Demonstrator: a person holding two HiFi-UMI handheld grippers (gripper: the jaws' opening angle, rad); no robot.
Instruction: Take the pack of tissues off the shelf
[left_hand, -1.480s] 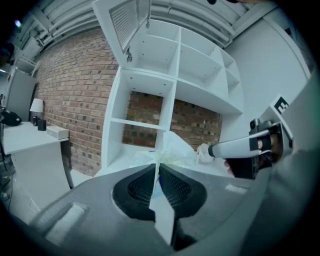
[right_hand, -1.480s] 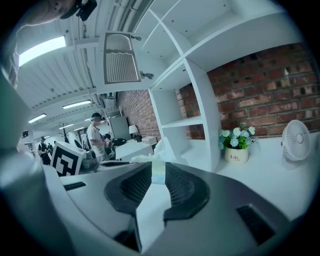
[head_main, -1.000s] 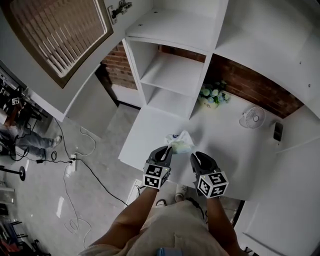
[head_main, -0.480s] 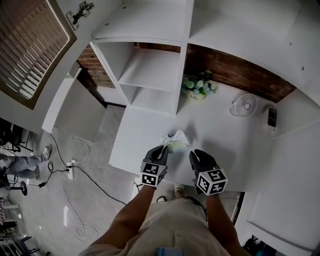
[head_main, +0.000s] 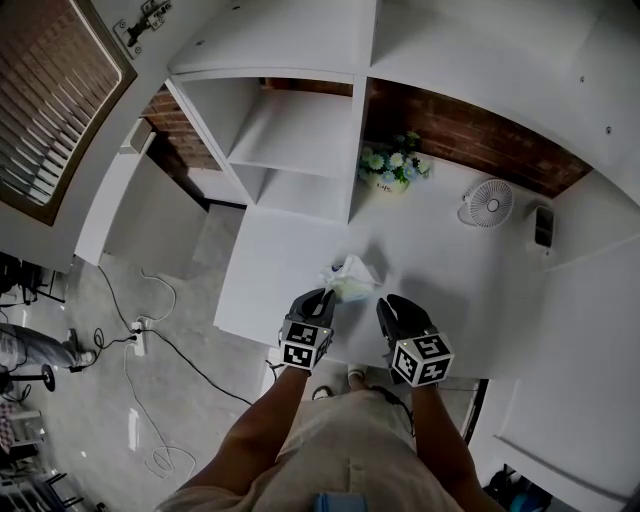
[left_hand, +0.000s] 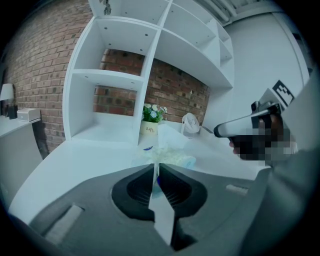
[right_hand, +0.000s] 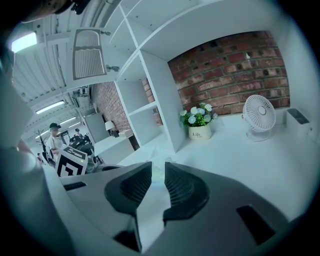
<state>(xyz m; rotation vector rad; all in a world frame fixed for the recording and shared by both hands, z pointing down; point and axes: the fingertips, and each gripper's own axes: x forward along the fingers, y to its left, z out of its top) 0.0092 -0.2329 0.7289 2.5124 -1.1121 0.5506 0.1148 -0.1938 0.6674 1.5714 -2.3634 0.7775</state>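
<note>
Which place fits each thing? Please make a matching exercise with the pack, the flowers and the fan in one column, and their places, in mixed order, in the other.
Things:
1 pack
2 flowers
3 fan

Places:
A on the desk, right of the pot in the head view, near the brick wall
B on the desk, at the tip of the left gripper, which pinches its wrapper
C in a white pot beside the shelf

Pairs: 1-B, 2-C, 3-A
</note>
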